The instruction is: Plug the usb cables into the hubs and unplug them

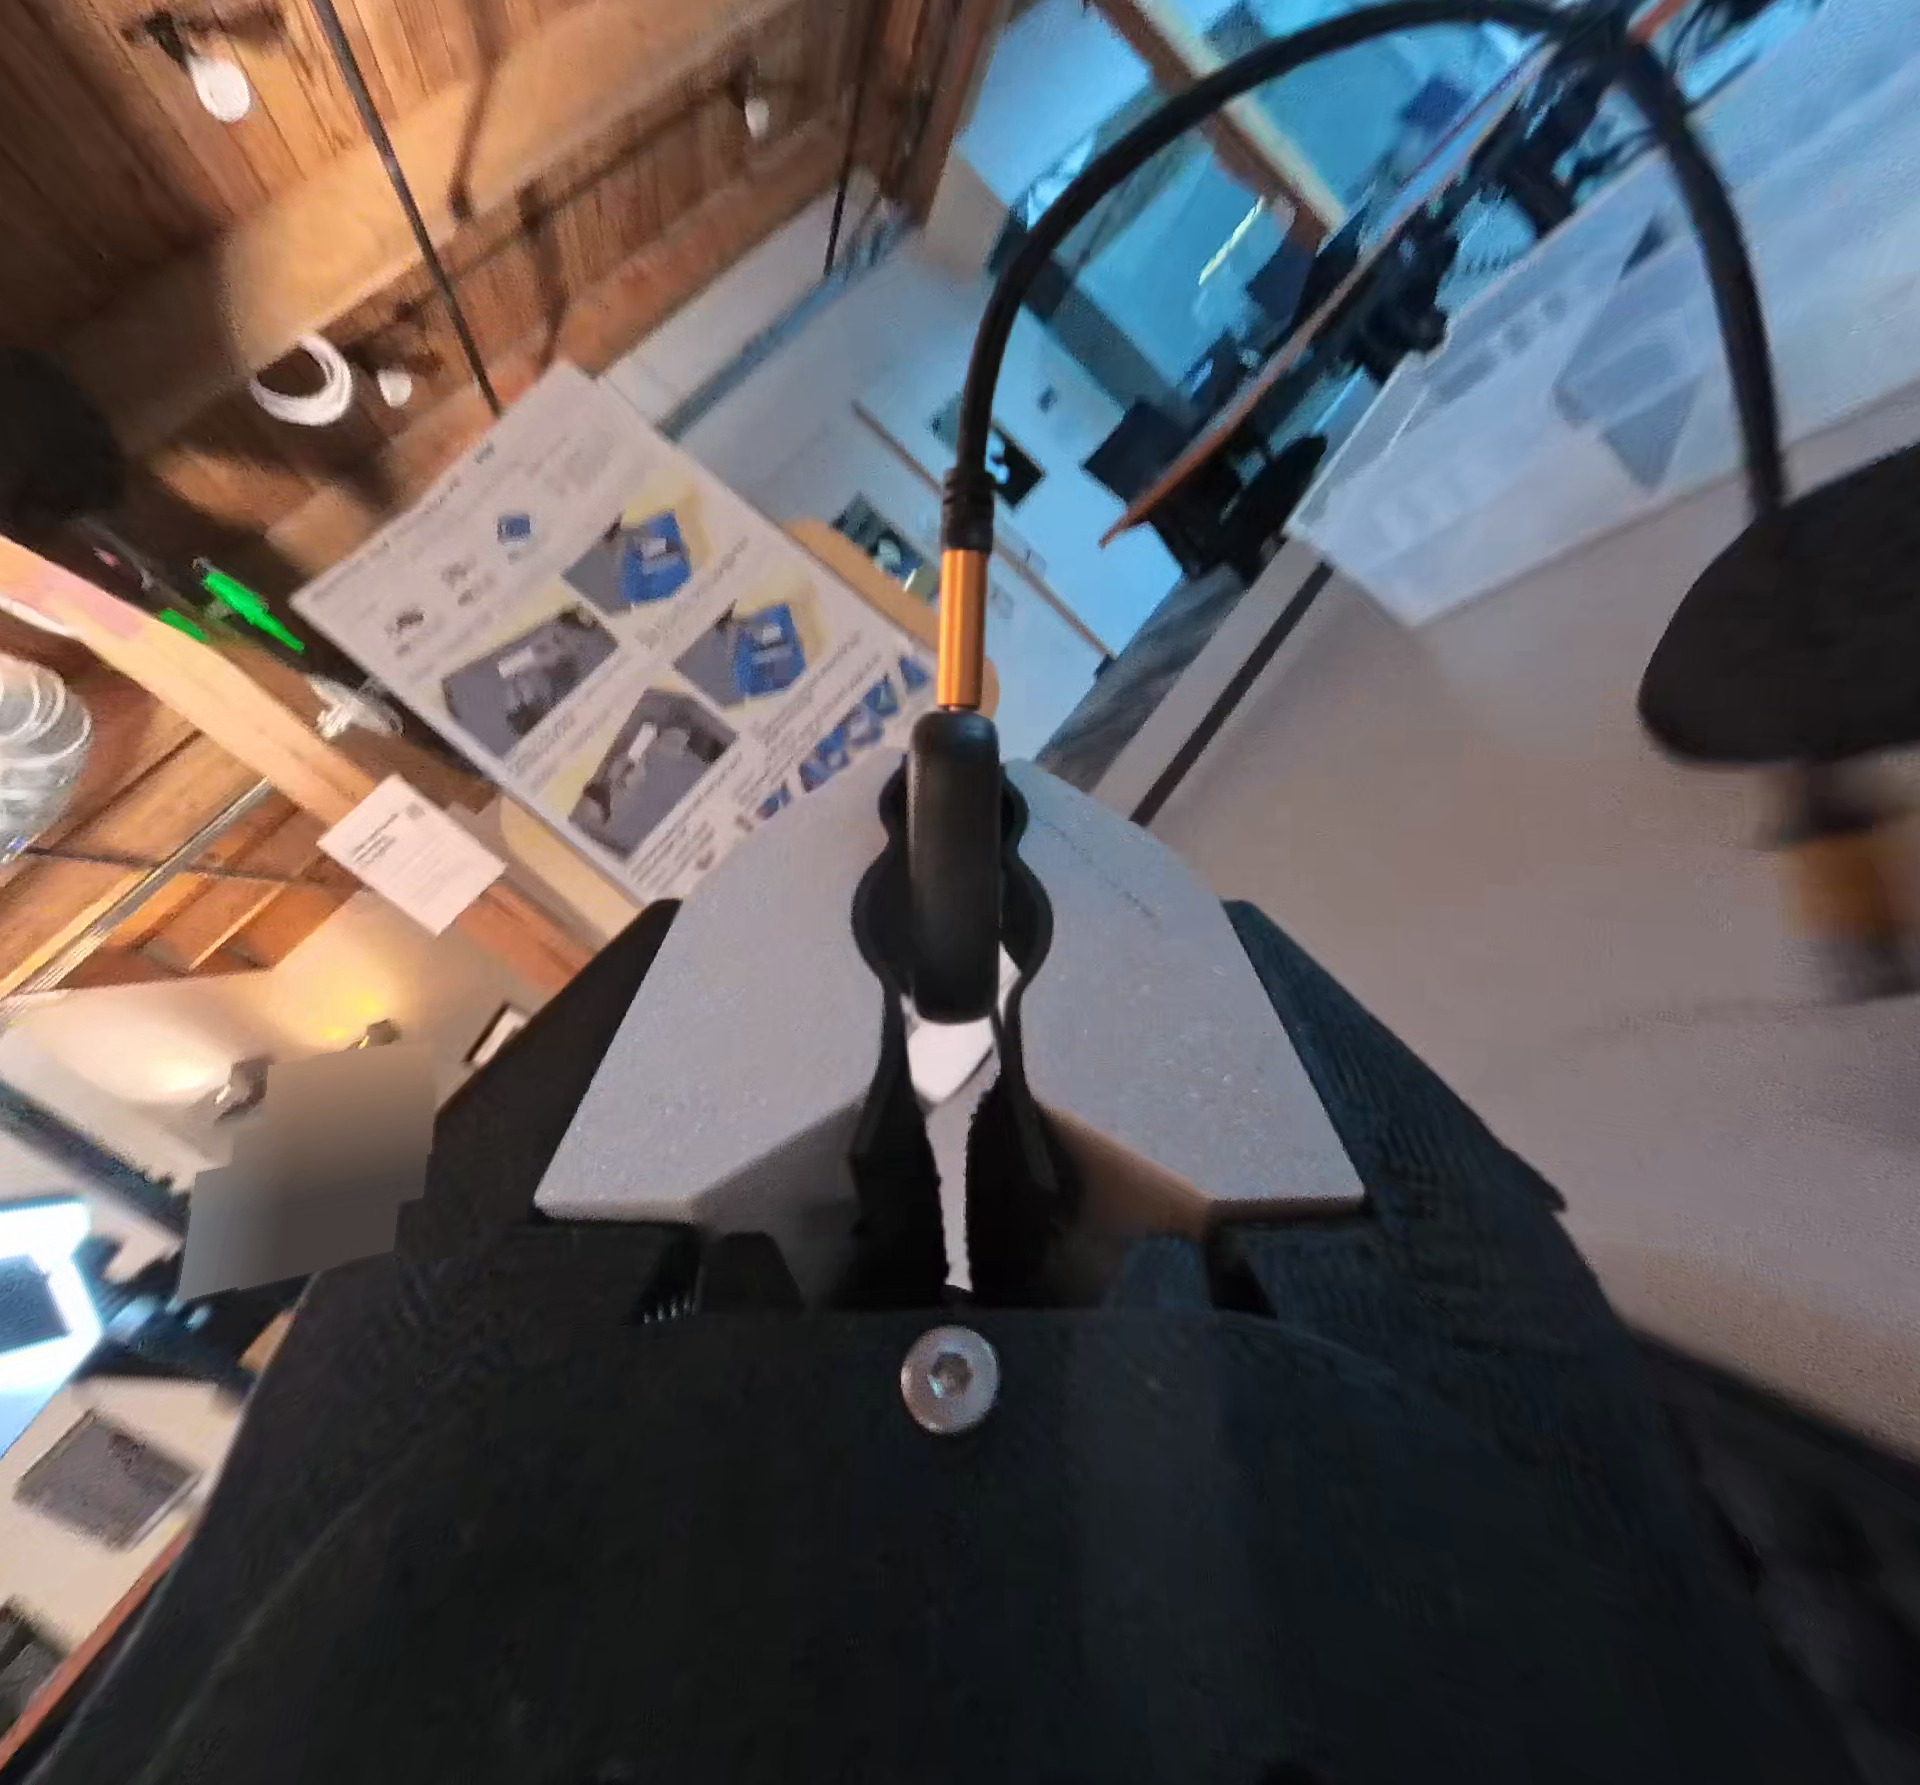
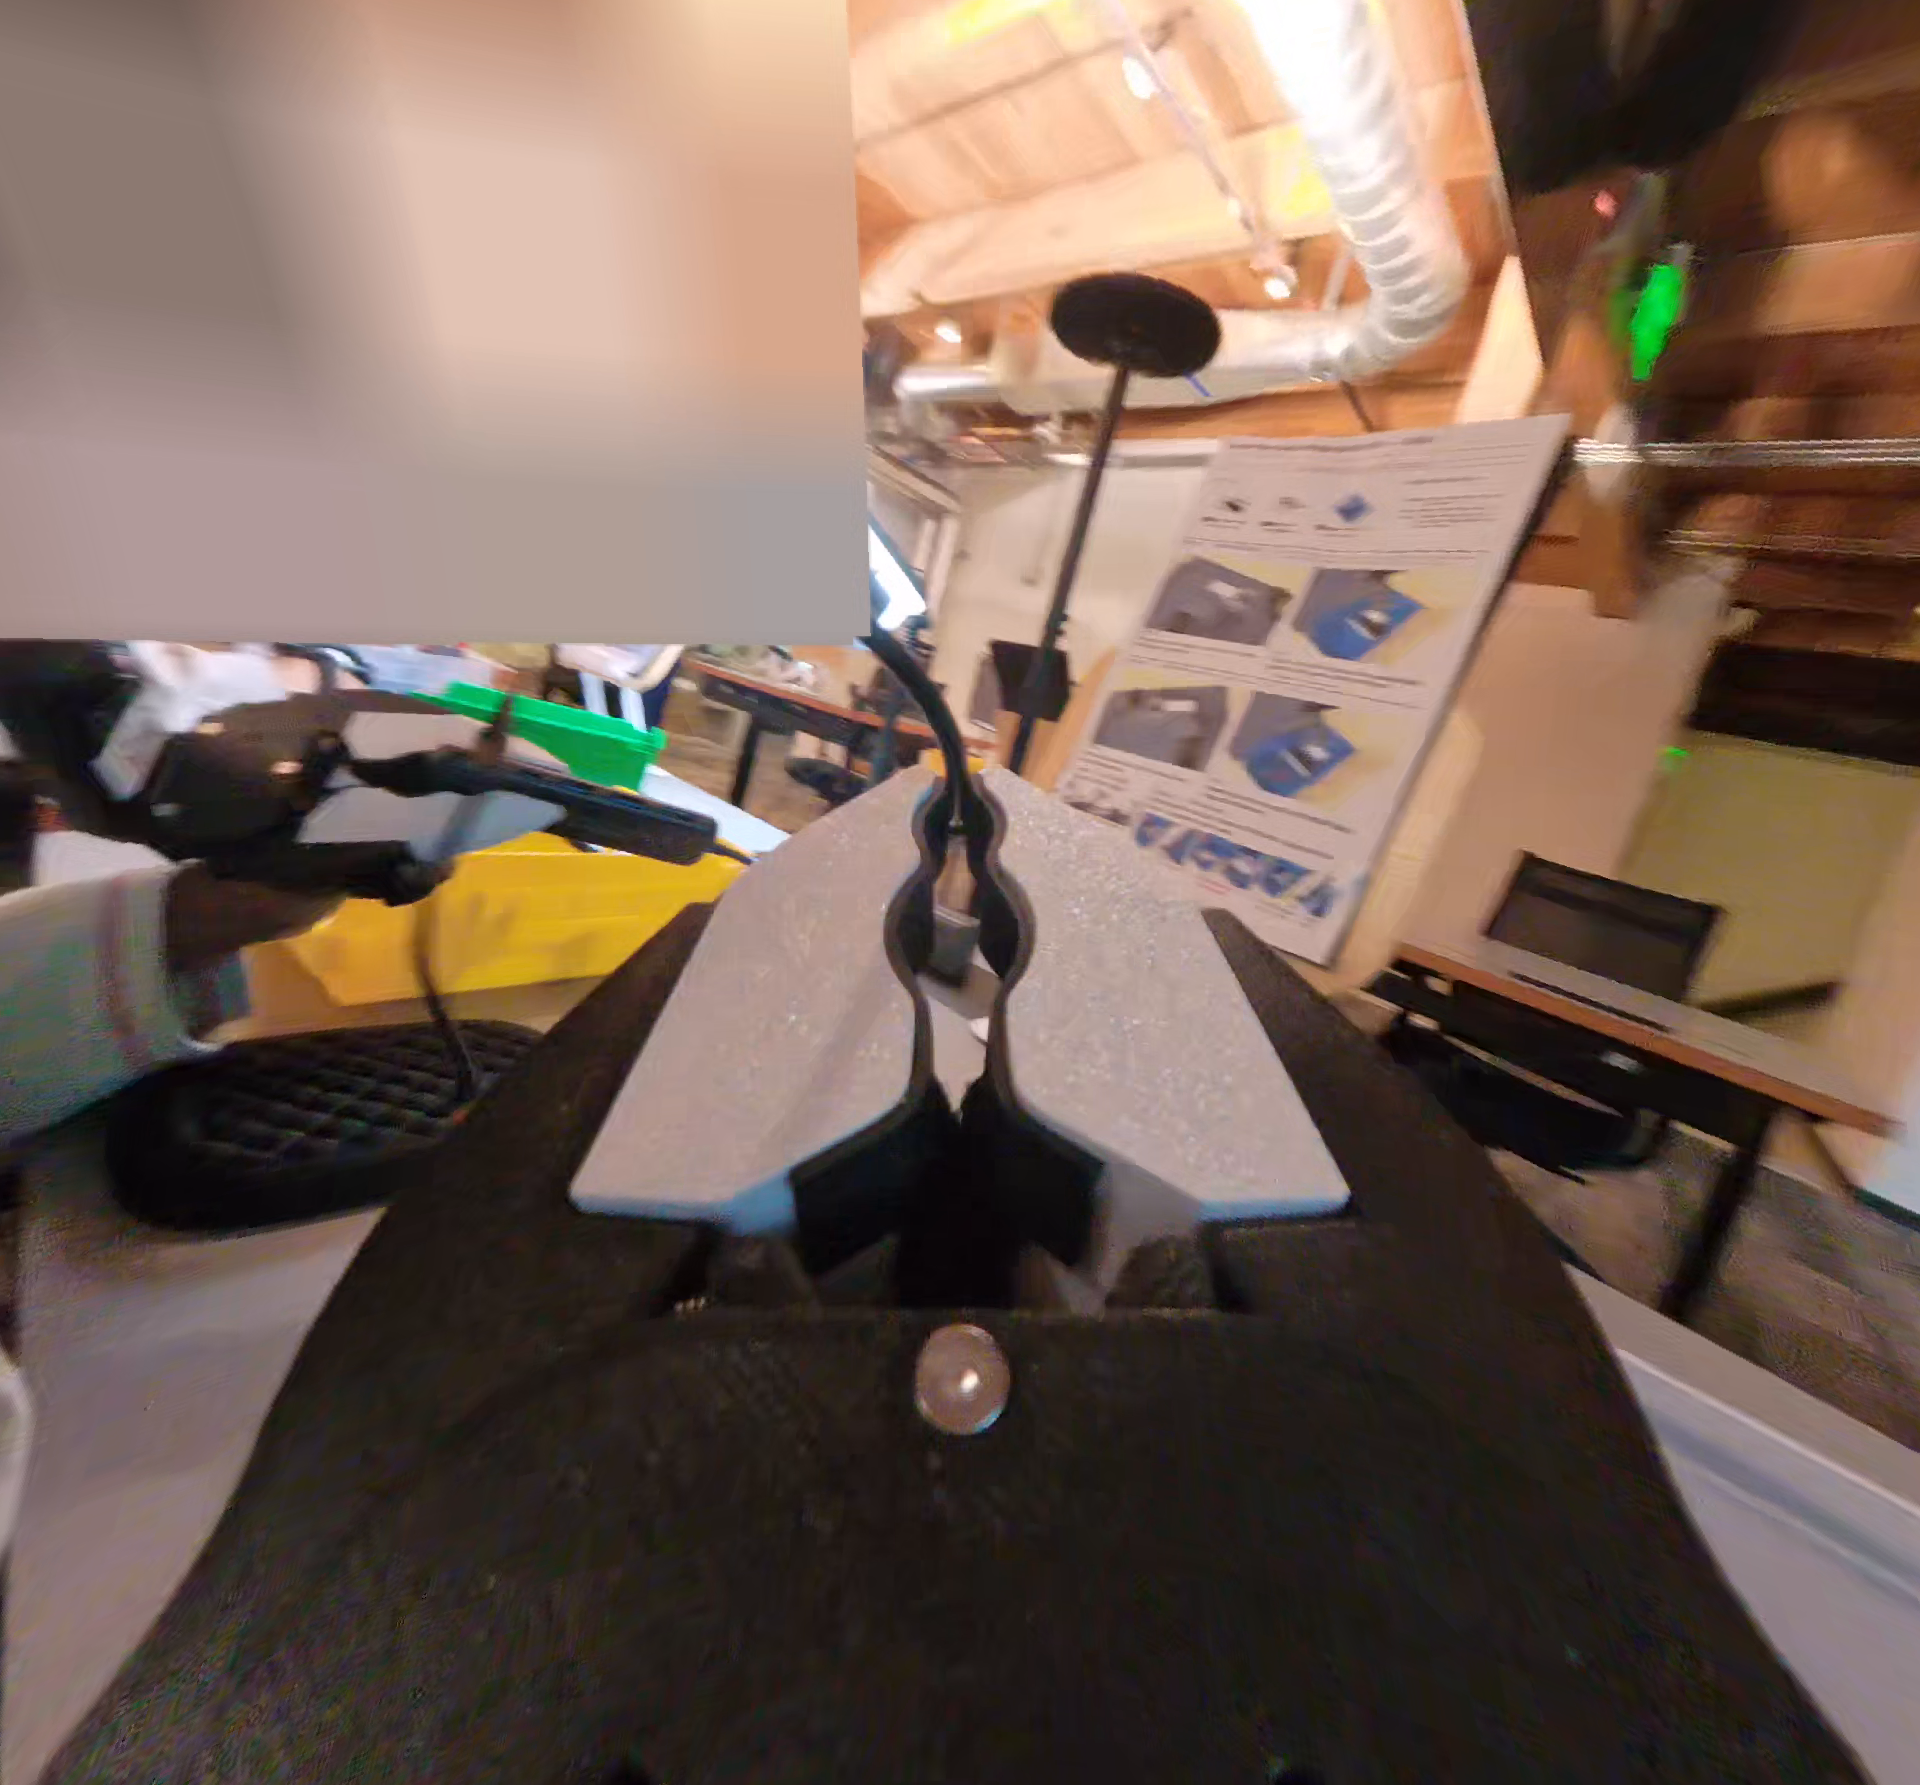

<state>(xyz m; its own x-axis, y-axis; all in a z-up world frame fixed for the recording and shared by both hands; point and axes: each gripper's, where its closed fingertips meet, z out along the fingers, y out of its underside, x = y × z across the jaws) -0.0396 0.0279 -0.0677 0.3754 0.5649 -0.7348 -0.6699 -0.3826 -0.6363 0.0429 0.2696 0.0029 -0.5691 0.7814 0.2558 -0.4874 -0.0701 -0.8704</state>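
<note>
Left hand-held gripper [image 1: 951,894] clamped on black hub end [image 1: 951,888], orange-collared cable [image 1: 1351,42] leaving at 12 o'clock, arcing to 2.
Right hand-held gripper [image 2: 958,862] clamped on USB plug [image 2: 951,946], long axis toward 12.
Hub lies at 9 o'clock of right gripper; mating likely needs axes aligned.

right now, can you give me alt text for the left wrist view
The left gripper, jaws shut, clamps a black hub end-on. An orange-collared plug sits in the hub's far end, its black cable arching up and right. A blurred poster and wooden ceiling lie behind.
</note>
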